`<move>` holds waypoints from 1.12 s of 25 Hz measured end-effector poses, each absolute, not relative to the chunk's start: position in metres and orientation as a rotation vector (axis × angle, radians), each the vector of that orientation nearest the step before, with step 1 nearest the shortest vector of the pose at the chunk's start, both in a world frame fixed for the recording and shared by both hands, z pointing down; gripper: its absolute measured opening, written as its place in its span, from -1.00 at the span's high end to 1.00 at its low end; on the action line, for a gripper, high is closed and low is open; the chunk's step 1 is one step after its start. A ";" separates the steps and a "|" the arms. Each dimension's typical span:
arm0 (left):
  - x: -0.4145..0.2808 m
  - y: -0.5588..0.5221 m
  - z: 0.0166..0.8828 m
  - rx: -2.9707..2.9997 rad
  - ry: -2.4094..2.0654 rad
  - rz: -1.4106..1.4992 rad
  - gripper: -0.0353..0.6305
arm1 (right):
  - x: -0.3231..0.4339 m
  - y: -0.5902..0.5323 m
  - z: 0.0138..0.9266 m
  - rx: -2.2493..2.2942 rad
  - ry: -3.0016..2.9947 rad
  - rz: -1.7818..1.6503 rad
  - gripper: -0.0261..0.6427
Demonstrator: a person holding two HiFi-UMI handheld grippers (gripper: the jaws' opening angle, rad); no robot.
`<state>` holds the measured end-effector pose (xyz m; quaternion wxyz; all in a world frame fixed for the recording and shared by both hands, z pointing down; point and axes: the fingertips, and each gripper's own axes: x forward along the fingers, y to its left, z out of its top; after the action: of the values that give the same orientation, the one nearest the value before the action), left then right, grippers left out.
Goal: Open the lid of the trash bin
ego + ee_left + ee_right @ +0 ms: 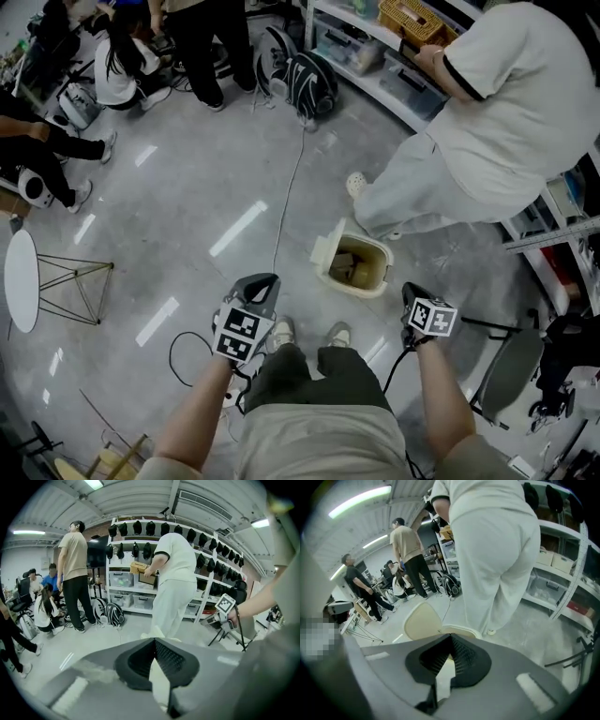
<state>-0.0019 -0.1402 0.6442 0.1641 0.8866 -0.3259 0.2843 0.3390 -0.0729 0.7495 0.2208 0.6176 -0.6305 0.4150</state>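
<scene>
A small cream trash bin [367,278] stands on the grey floor just ahead of my feet. Its lid [325,249] is tipped up at the bin's left side, and the inside with some scraps shows. My left gripper [264,283] hangs shut to the left of the bin, apart from it. On the bin's right my right gripper [412,294] is also shut and holds nothing. The right gripper view shows the raised lid [423,620] and the bin's rim [464,630] just beyond the jaws of my right gripper [451,637]. Over my left gripper [154,641] only the lid's top [156,631] peeks.
A person in white [487,122] stands close behind the bin, facing the shelves [375,56]. A cable [287,202] runs across the floor toward a backpack [309,84]. A round white side table [21,279] is at the left, a chair [511,370] at the right. Other people are at the far left.
</scene>
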 end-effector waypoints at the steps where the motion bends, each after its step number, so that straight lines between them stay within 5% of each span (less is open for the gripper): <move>1: -0.001 -0.141 0.631 2.535 -0.929 0.807 0.88 | 0.335 -0.072 0.729 1.711 -1.766 1.117 0.91; 28: 0.044 -0.134 0.344 2.899 -1.029 0.510 0.89 | 0.254 -0.064 0.307 1.790 -2.386 0.340 0.91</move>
<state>0.0439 -0.1339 0.3441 0.0116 0.9296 -0.3299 0.1636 0.2540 -0.0642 0.3068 0.0694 0.5949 -0.7928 0.1128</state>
